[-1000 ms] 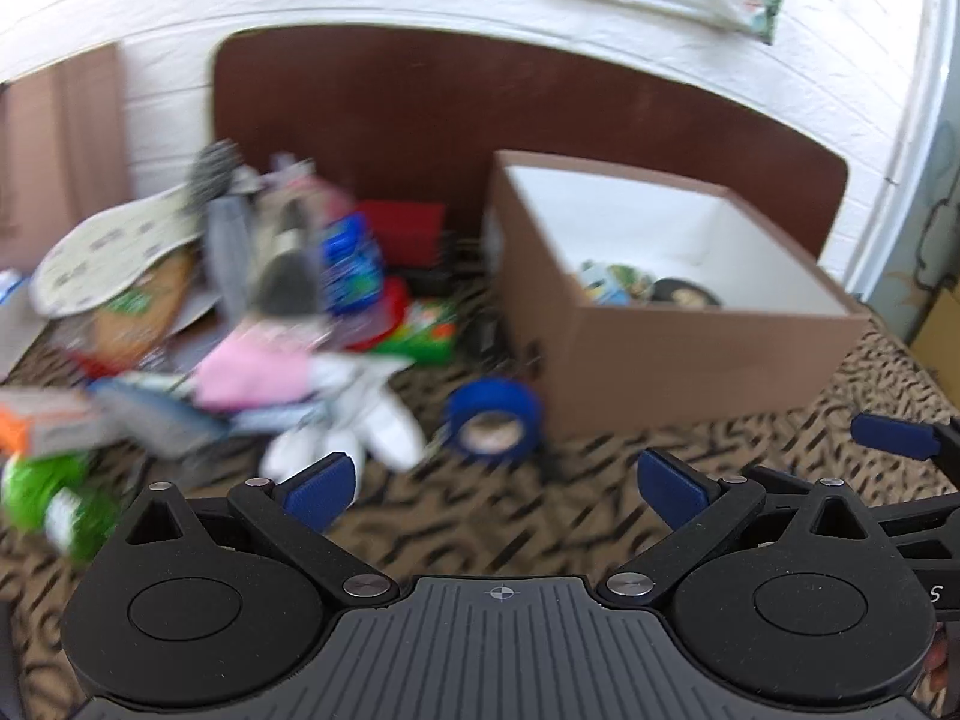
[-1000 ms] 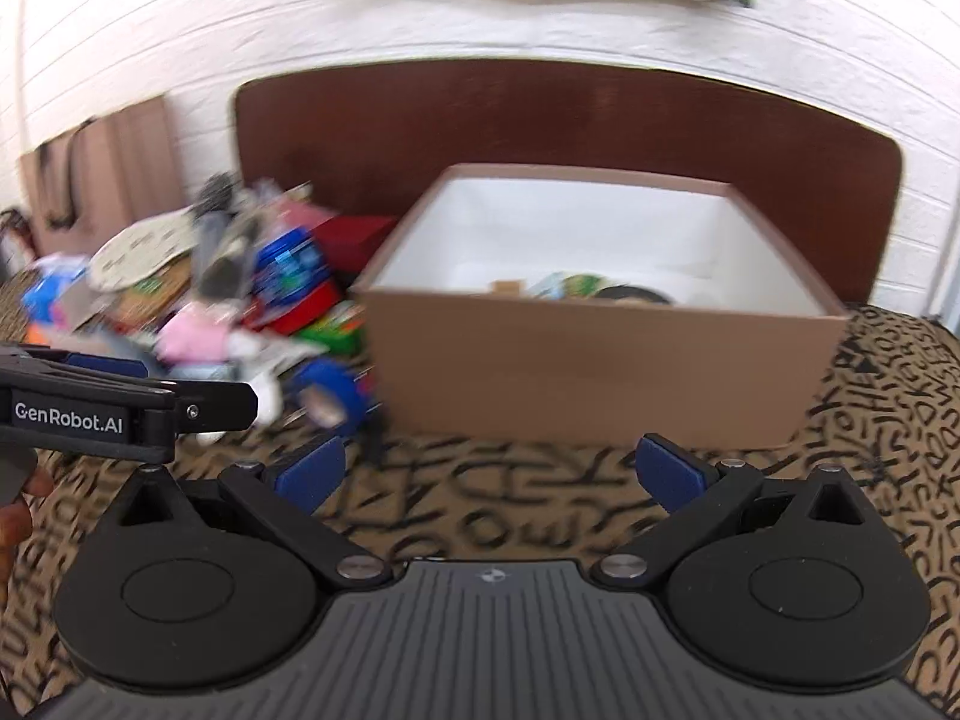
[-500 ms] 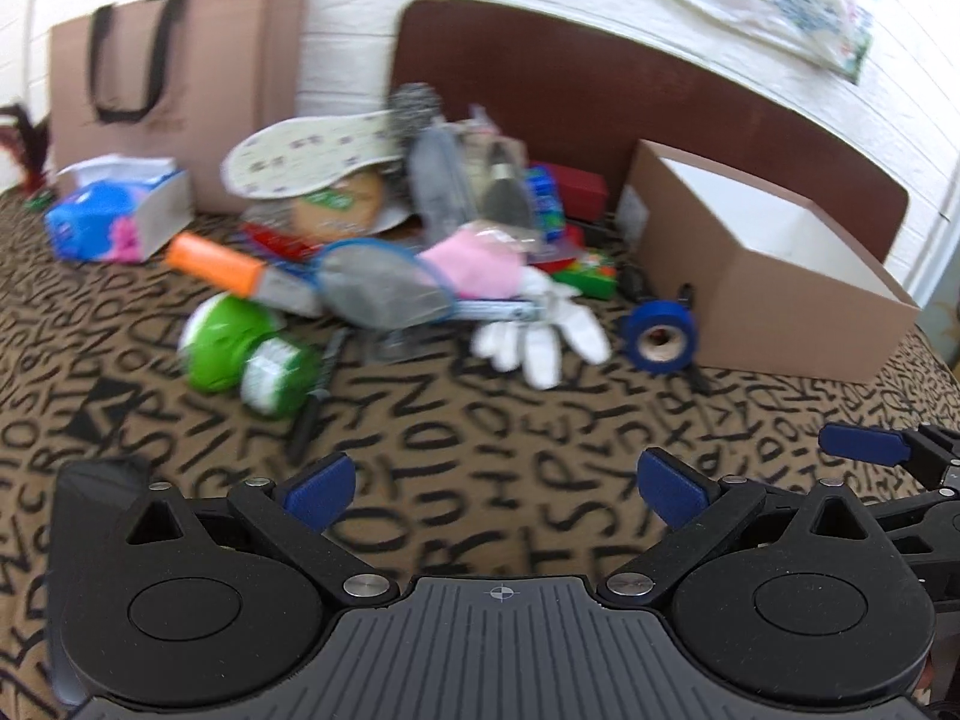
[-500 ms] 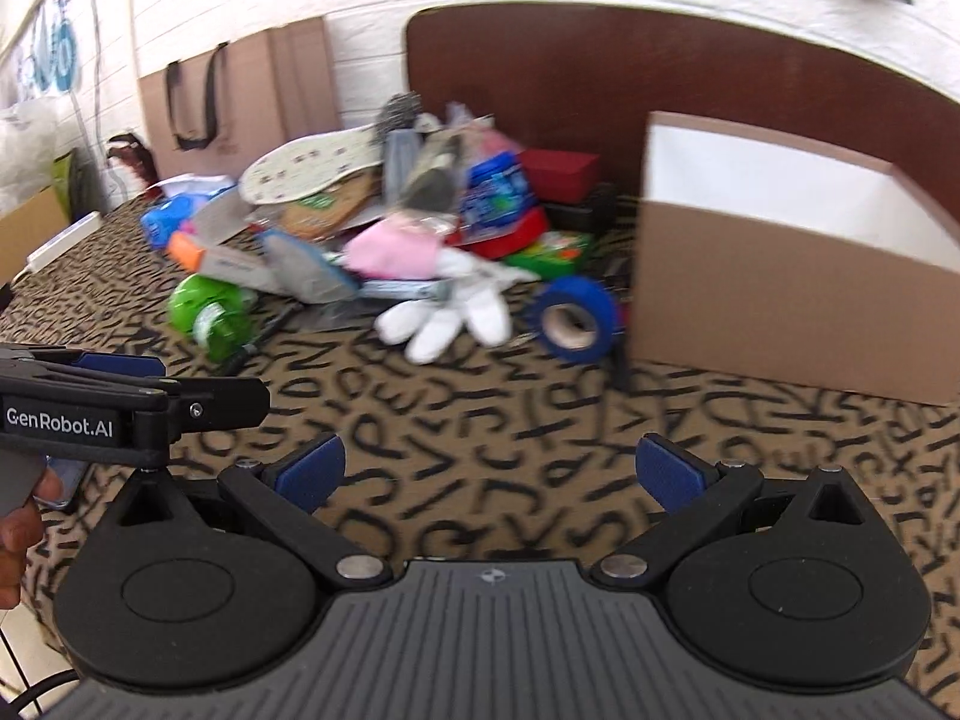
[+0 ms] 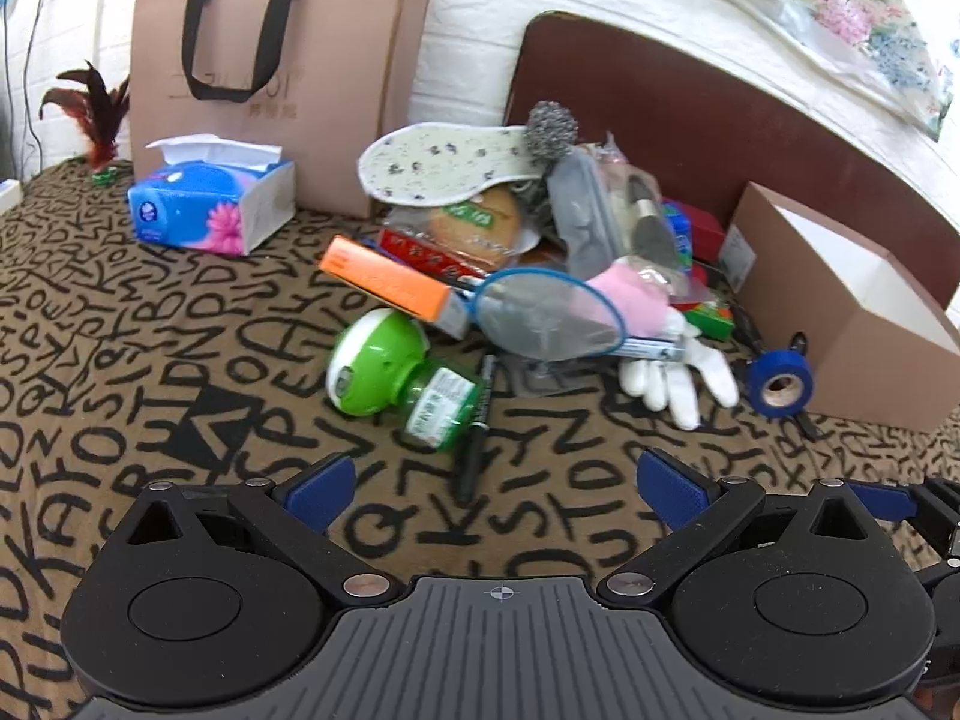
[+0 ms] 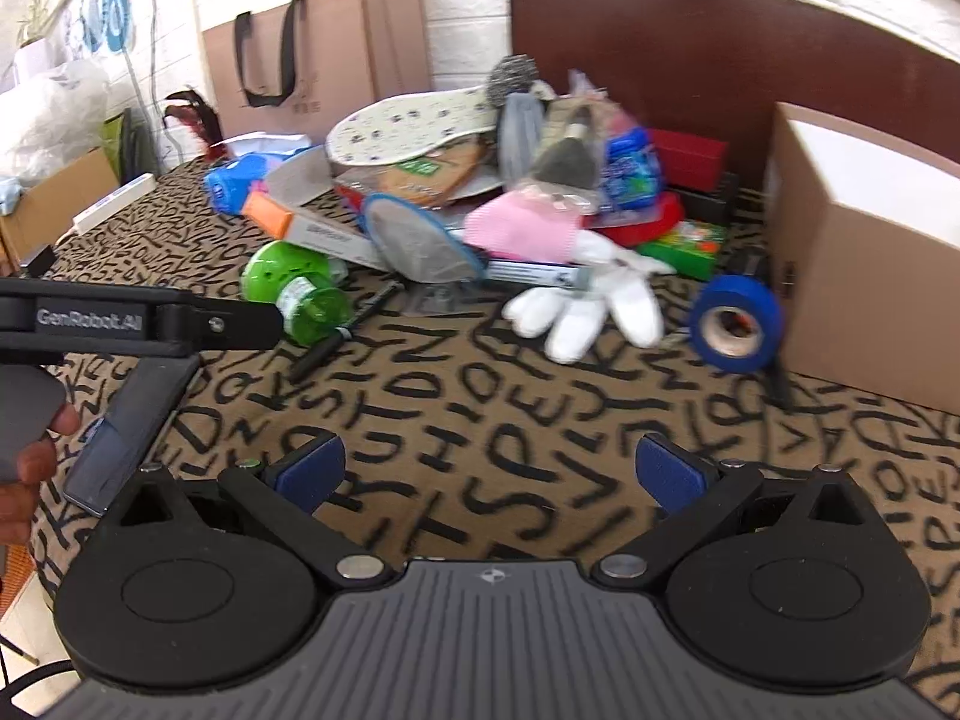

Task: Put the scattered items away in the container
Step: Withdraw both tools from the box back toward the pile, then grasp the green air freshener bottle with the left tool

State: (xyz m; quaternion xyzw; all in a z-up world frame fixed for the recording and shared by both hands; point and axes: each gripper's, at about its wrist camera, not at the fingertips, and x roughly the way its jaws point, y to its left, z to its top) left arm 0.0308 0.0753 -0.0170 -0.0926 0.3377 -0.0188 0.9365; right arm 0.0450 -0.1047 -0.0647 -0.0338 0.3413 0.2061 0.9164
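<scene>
Left gripper [image 5: 491,483] and right gripper [image 6: 489,471] poised over the lettered table [image 5: 150,324], fingers spread wide, holding nothing. Ahead of both, well apart: a heap of scattered items, black marker [image 5: 474,426] nearest. Cardboard box [image 5: 840,324] at right, blue tape roll [image 5: 779,383] touching it.

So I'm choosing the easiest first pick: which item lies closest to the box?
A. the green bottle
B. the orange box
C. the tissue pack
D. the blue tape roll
D: the blue tape roll sits right beside the box, while the other three lie farther left.
</scene>
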